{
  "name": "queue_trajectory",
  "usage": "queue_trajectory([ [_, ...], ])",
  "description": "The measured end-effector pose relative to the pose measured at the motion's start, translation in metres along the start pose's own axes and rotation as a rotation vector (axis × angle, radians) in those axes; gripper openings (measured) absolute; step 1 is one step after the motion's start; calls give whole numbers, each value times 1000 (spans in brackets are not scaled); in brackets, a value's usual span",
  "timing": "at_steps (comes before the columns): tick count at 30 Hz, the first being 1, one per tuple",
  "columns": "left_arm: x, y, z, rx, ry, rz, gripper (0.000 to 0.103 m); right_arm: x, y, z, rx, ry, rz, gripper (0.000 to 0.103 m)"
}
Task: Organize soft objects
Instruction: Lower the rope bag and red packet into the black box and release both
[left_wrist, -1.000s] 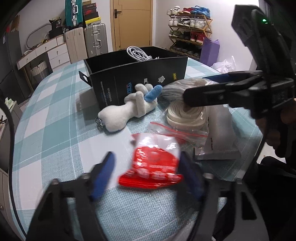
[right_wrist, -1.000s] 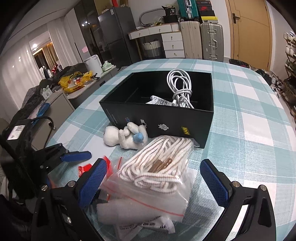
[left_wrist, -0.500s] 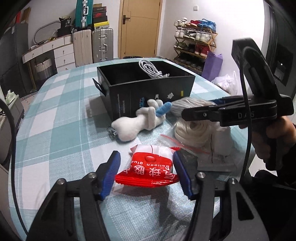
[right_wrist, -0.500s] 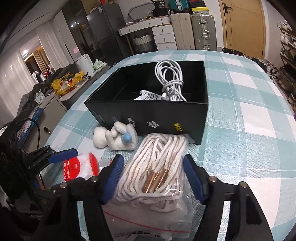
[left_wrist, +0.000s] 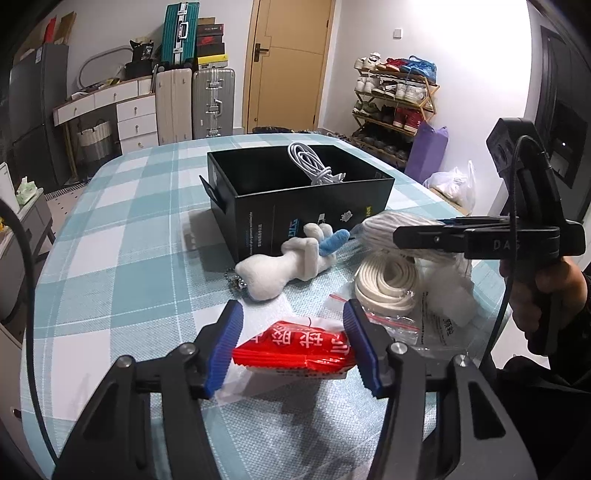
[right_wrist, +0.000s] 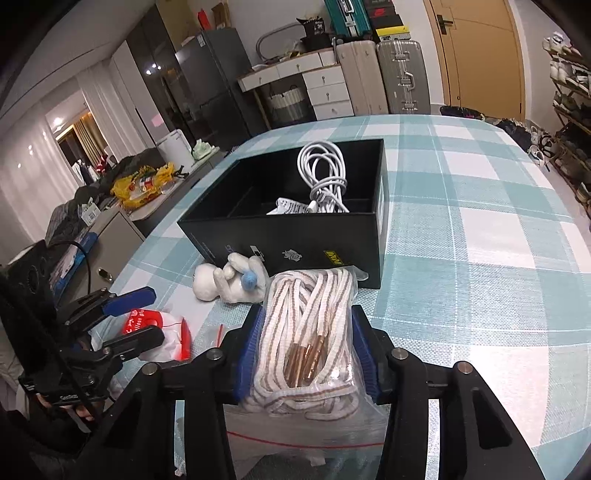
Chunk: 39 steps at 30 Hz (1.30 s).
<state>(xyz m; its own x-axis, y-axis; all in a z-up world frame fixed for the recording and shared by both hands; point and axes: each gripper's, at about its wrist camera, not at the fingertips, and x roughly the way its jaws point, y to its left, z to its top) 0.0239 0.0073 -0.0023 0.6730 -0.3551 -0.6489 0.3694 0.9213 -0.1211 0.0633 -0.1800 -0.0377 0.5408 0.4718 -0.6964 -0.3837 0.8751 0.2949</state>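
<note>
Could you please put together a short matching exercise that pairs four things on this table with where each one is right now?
Things:
1. red packet
2. bagged rope
3. white cable
4. plush toy

Places:
A. inside the black box
B. between the right gripper jaws
C. lying on the tablecloth by the box's front wall
D. between the left gripper jaws

Pairs: 1-D, 2-B, 3-A, 4-C
</note>
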Motion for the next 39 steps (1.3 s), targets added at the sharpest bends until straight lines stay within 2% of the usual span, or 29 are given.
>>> queue_trajectory([
  [13,-13,-2,5,-1,-54,-17,54,-26,8,1,-44,-96,56,46],
  [23,-23,-2,44,-46,-169,5,54,-47,11,15,-62,-187,94,46],
  [39,16,15,104,-112,-219,93,54,-31,6,66,-79,-196,102,46],
])
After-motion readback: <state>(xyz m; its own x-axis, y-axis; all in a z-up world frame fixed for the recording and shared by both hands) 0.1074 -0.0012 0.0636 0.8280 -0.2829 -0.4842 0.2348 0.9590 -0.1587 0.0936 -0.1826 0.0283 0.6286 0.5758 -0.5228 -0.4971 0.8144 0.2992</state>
